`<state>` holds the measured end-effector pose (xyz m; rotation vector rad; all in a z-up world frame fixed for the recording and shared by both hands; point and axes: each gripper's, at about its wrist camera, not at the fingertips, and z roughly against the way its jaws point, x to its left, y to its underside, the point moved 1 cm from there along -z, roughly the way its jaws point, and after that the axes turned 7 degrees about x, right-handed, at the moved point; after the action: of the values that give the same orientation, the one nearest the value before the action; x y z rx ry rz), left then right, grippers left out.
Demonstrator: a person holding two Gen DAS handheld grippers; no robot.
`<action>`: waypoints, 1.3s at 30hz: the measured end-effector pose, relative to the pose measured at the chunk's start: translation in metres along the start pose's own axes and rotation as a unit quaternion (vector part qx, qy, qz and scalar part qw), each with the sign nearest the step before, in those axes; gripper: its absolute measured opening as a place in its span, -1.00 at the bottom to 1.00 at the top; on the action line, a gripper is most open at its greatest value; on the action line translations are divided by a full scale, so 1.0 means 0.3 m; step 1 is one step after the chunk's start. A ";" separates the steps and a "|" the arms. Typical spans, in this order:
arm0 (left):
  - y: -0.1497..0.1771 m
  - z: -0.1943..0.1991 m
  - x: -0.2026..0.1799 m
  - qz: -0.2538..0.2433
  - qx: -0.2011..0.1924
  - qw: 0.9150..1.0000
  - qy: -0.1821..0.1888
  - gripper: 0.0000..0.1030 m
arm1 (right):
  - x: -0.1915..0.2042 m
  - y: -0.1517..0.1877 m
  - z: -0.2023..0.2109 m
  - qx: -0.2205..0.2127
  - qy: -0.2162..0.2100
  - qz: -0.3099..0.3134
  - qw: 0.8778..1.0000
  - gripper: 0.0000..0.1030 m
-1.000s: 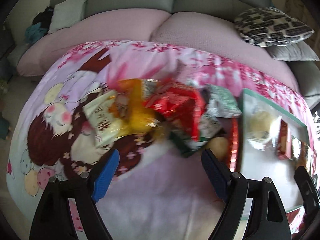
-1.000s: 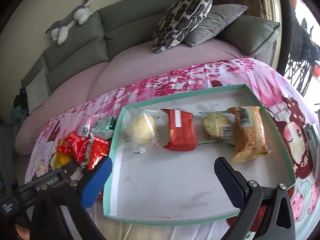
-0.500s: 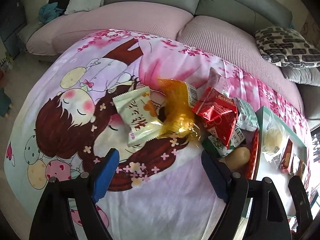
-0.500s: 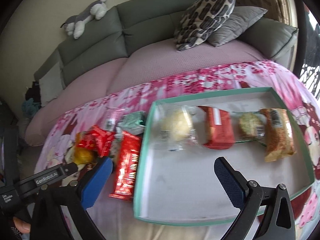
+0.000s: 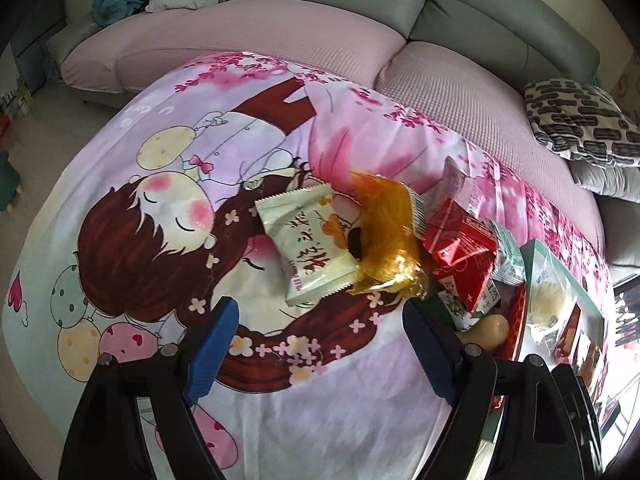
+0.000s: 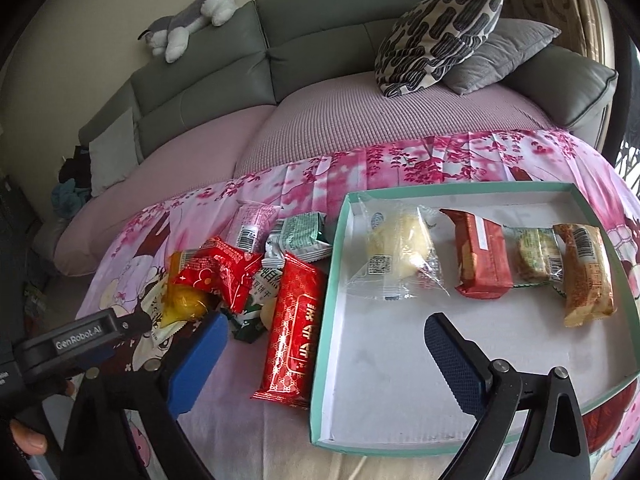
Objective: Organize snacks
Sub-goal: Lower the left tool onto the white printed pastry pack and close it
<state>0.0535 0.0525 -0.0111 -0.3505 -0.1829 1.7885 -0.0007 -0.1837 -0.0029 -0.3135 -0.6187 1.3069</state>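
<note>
A heap of snack packs lies on the cartoon-print cloth: a cream pack (image 5: 310, 246), a yellow pack (image 5: 390, 232), a crumpled red pack (image 5: 460, 252) and a long red pack (image 6: 294, 326). My left gripper (image 5: 320, 346) hovers open just short of the cream pack, nothing between its blue pads. A teal-rimmed tray (image 6: 320, 360) holds a clear-wrapped bun (image 6: 400, 248), a red bar (image 6: 482, 260), a green-wrapped cake (image 6: 534, 258) and a brown pack (image 6: 586, 276). My right gripper (image 6: 320, 354) is open over the tray's left rim, empty.
A grey-green sofa with a pink cover (image 6: 360, 120) lies behind the cloth. A patterned cushion (image 6: 440, 36) and a grey one (image 6: 500, 54) lean at its right. A plush toy (image 6: 192, 16) rests on the backrest. A hand (image 6: 28, 440) shows at the lower left.
Both grippers have shifted left across the cloth. The snack heap now sits ahead of the left gripper, and the tray has slid right in the right wrist view. Both jaws stayed open.
</note>
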 end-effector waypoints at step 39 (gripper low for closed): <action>-0.211 -0.252 0.060 0.008 0.061 0.998 -0.005 0.62 | 0.139 -0.024 -0.161 0.040 0.039 0.065 0.996 0.93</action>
<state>0.1329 0.0808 -0.0651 -0.2549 -0.0776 1.8081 0.0388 -0.1394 -0.0274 -0.3422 -0.4845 1.4327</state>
